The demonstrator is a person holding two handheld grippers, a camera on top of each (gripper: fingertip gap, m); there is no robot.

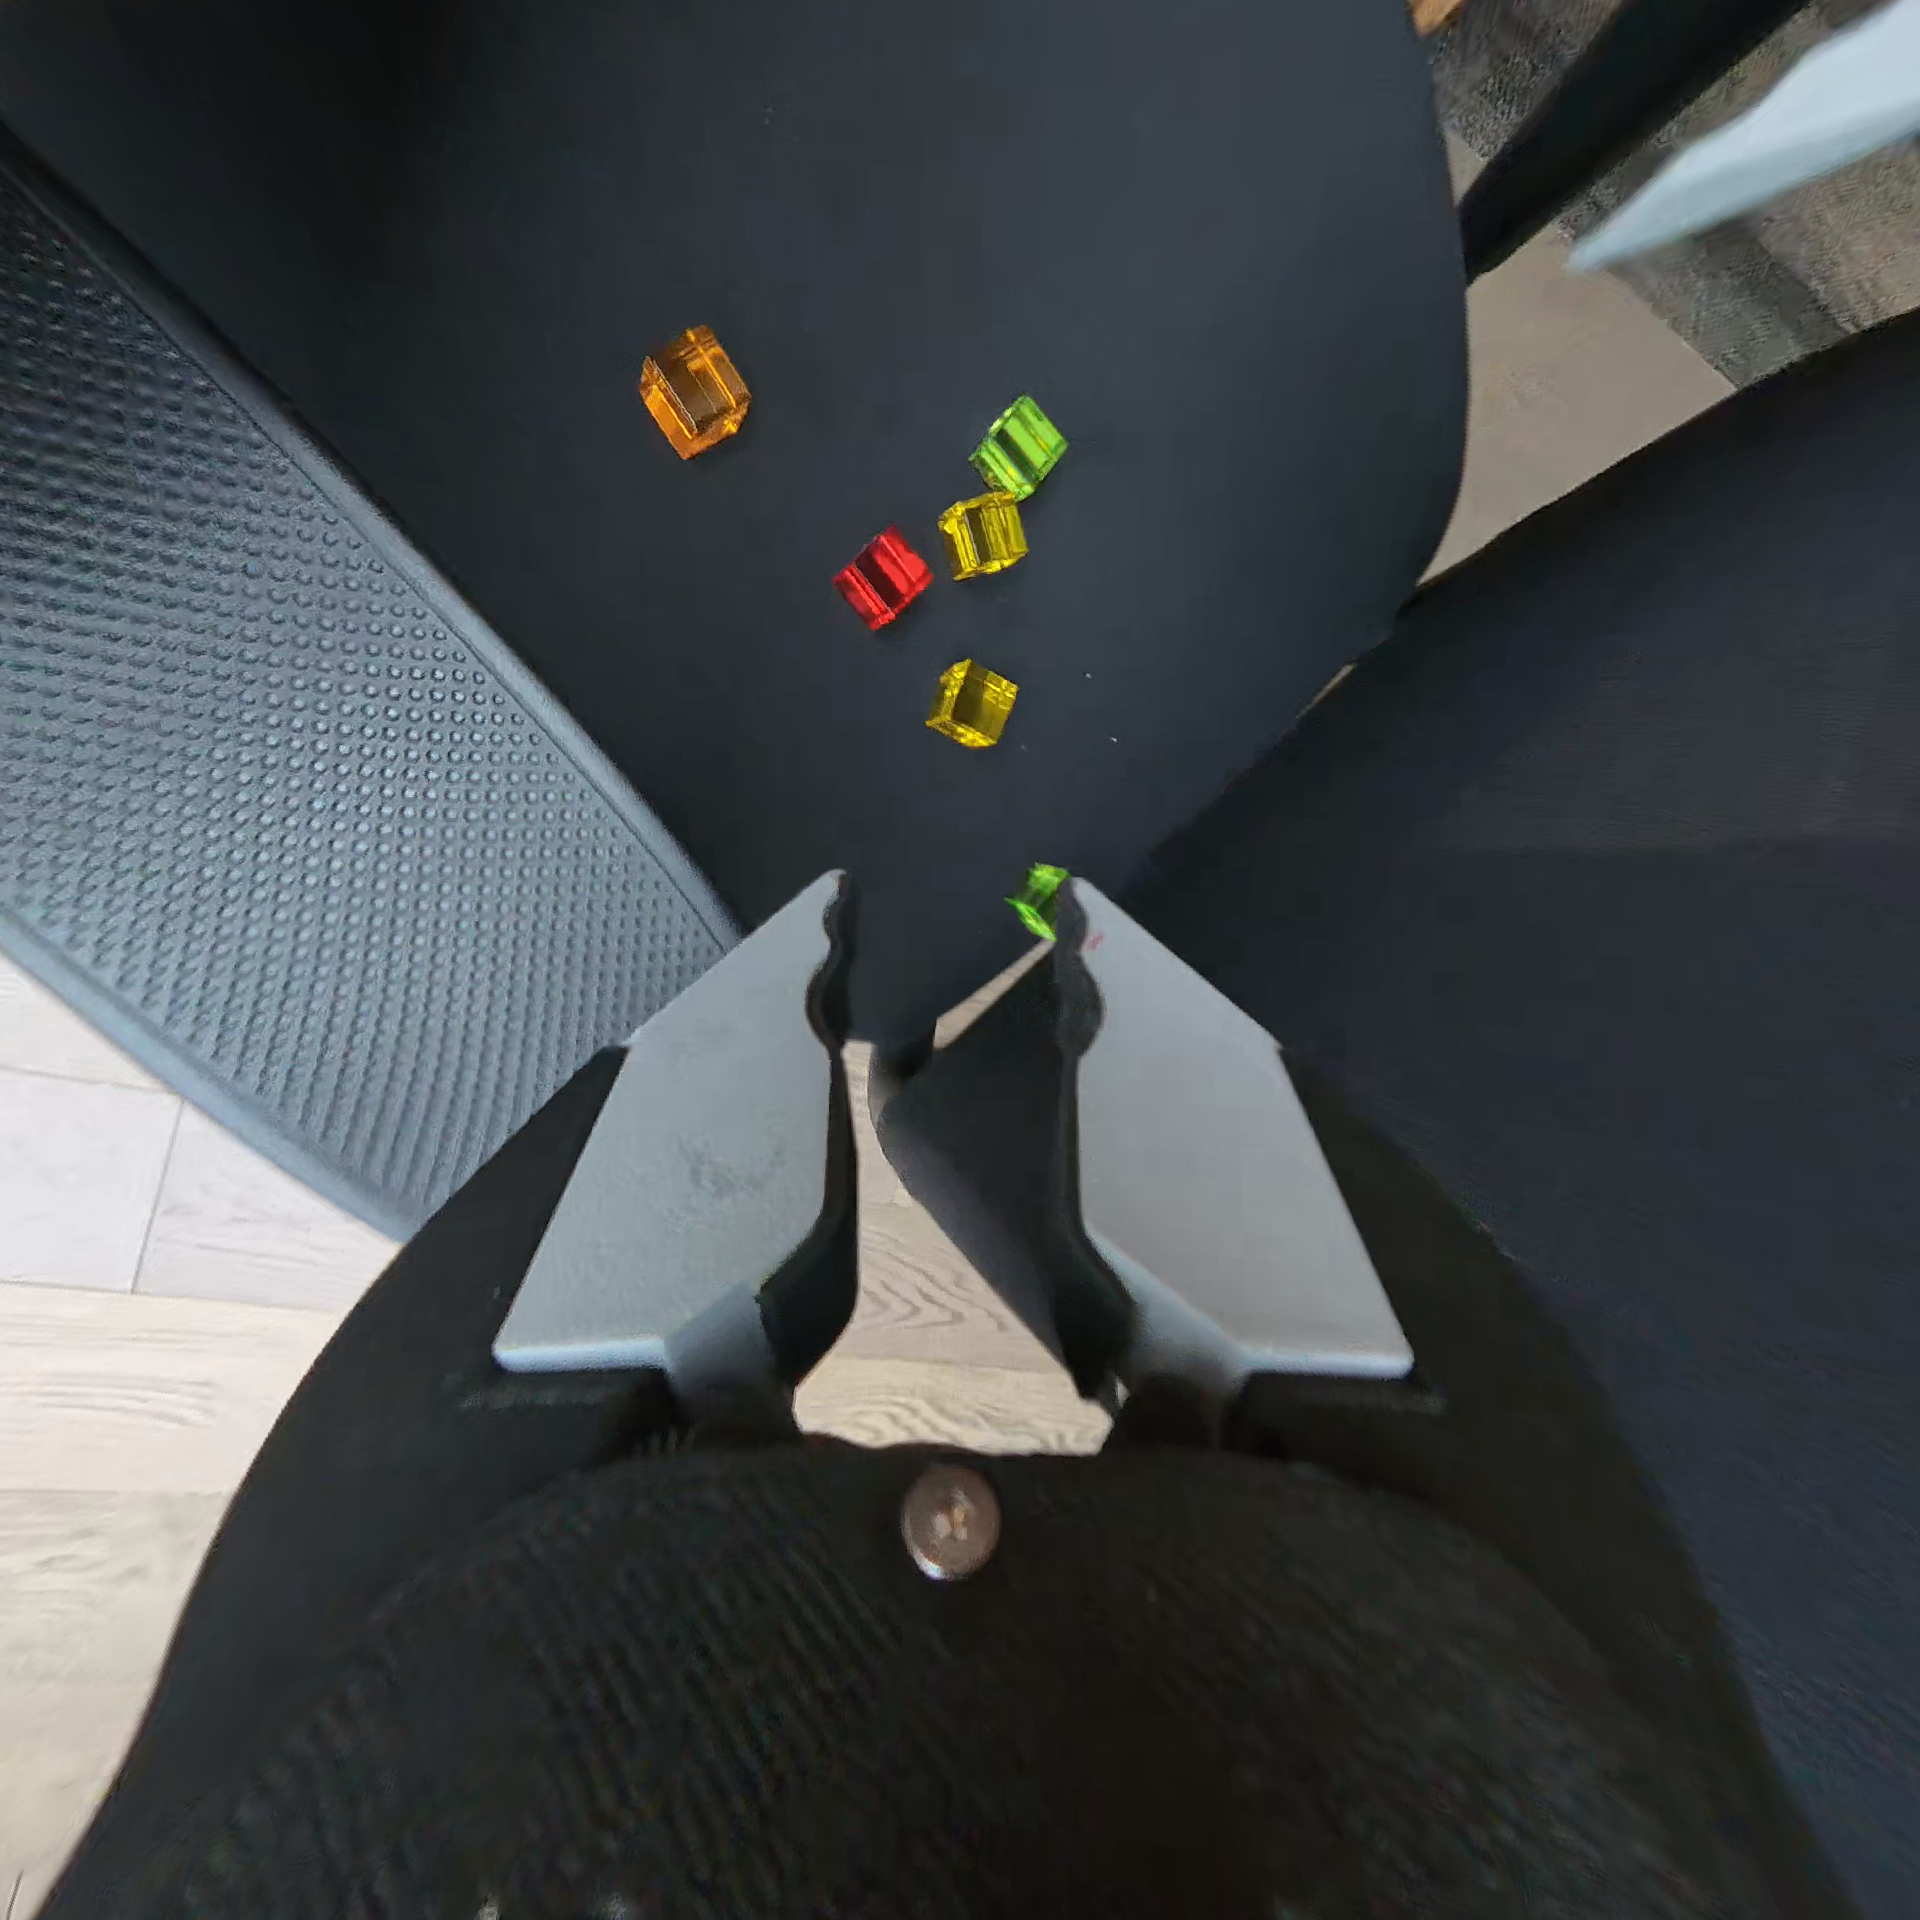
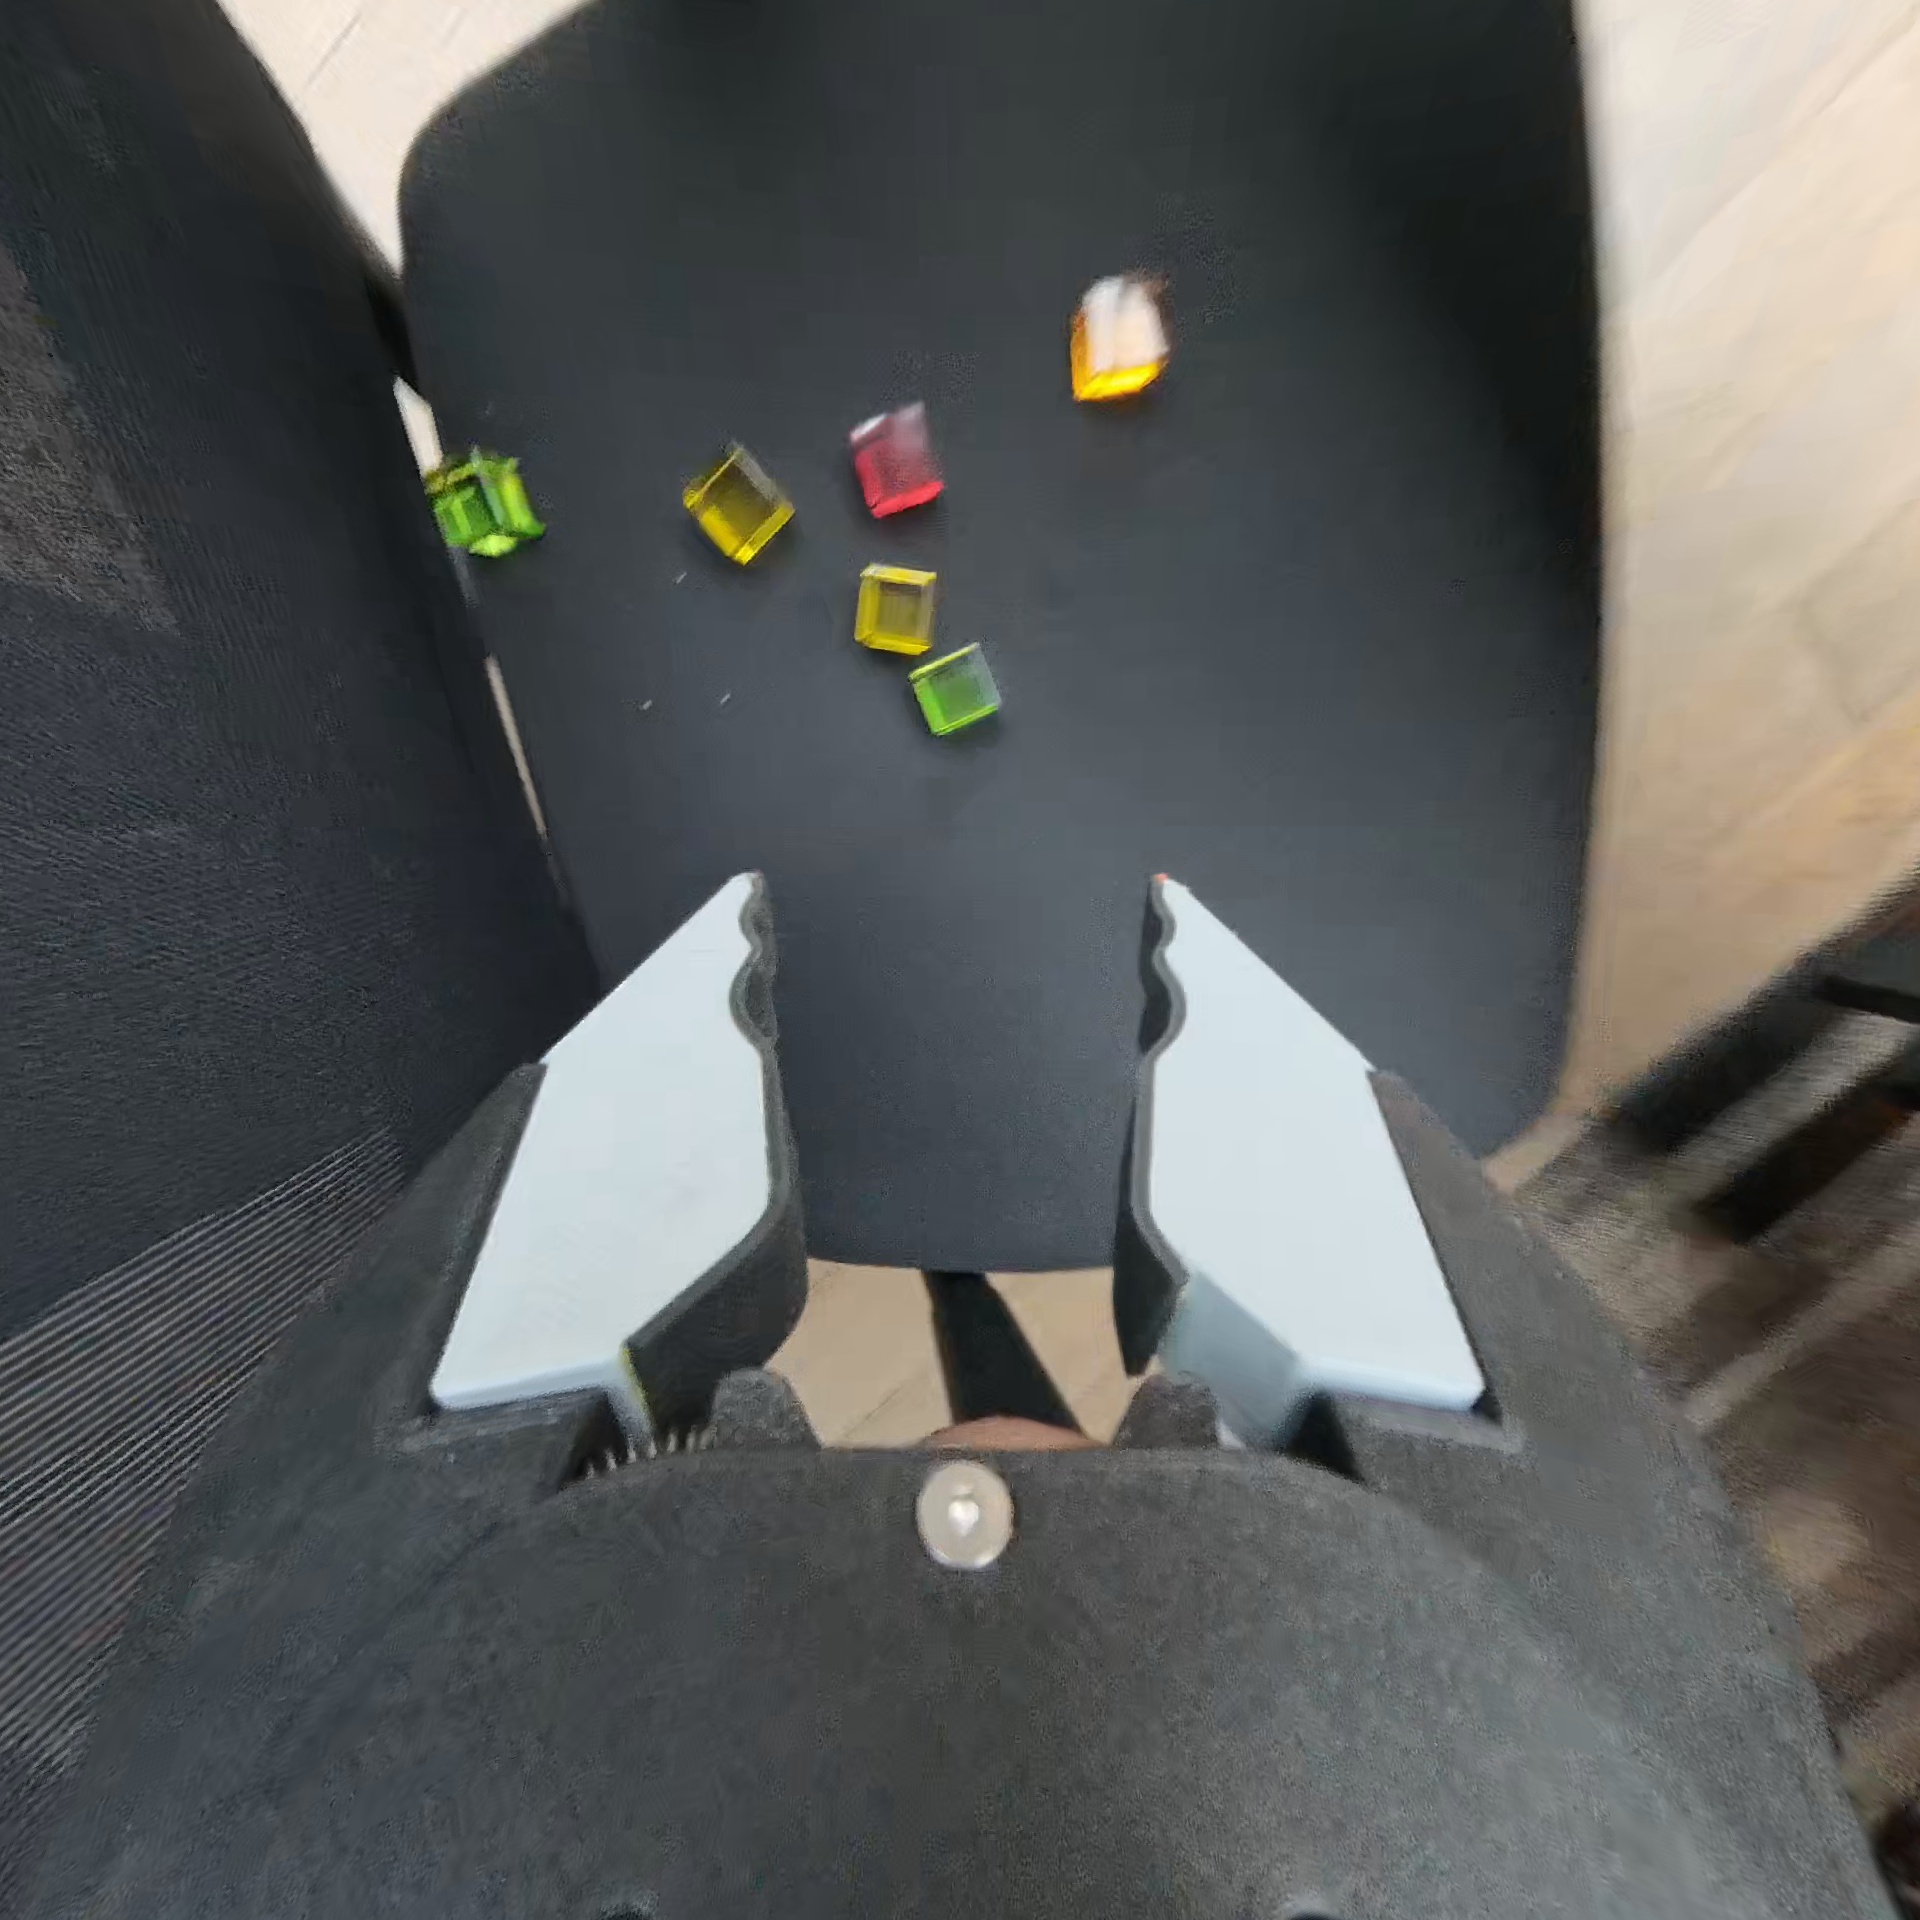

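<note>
Several small clear cubes lie on a black chair seat point(image 1: 1143, 312). In the left wrist view they are an orange cube point(image 1: 694, 392), a green cube point(image 1: 1019, 447), a yellow cube point(image 1: 982, 534), a red cube point(image 1: 881, 577) and a second yellow cube point(image 1: 970, 703). My left gripper point(image 1: 956, 904) is open and empty over the seat's near edge. A second green cube point(image 1: 1039, 896) sits beside its right fingertip, partly hidden. My right gripper point(image 2: 956, 894) is open wide and empty above the seat point(image 2: 1247, 727), short of the green cube point(image 2: 955, 689) and the yellow cube point(image 2: 896, 609).
A dotted mesh chair back point(image 1: 260, 727) stands left of the seat in the left wrist view. Another dark fabric chair point(image 1: 1558, 935) is at the right. In the right wrist view a dark chair point(image 2: 208, 727) is at the left, with pale wood floor point(image 2: 1745, 520) on the right. The tips of one gripper are about 25 cm away from the tips of the other. My left tips are about 25 cm from the green cube point(image 1: 1019, 447), my right tips only 20 cm. Seen from the right wrist view point(image 2: 958, 680) as well.
</note>
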